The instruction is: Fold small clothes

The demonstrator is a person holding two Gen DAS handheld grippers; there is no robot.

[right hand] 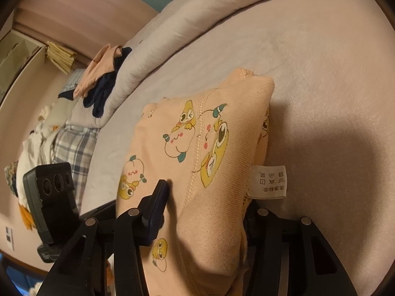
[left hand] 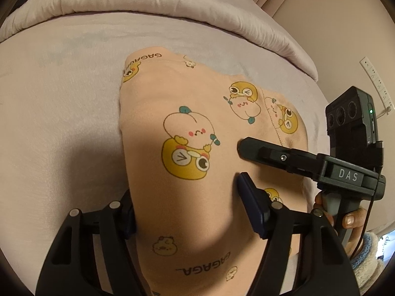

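right gripper [right hand: 202, 212] straddling peach garment [right hand: 197, 148] | grip unclear | care label [right hand: 268, 181] beside | bed [right hand: 321, 61]

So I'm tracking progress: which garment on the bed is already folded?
The peach cartoon-print garment between both grippers: a neat flat bundle. The clothes pile by the duvet lies crumpled.

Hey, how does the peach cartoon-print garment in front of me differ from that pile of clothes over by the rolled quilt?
The peach cartoon-print garment lies folded into a neat block on the pale bedsheet, while the pile of clothes is a loose, crumpled heap. The garment sits between both grippers' fingers; the pile lies far off, untouched, against the rolled quilt. The garment is one printed fabric; the pile mixes plain peach and dark navy pieces. Both include peach cloth.
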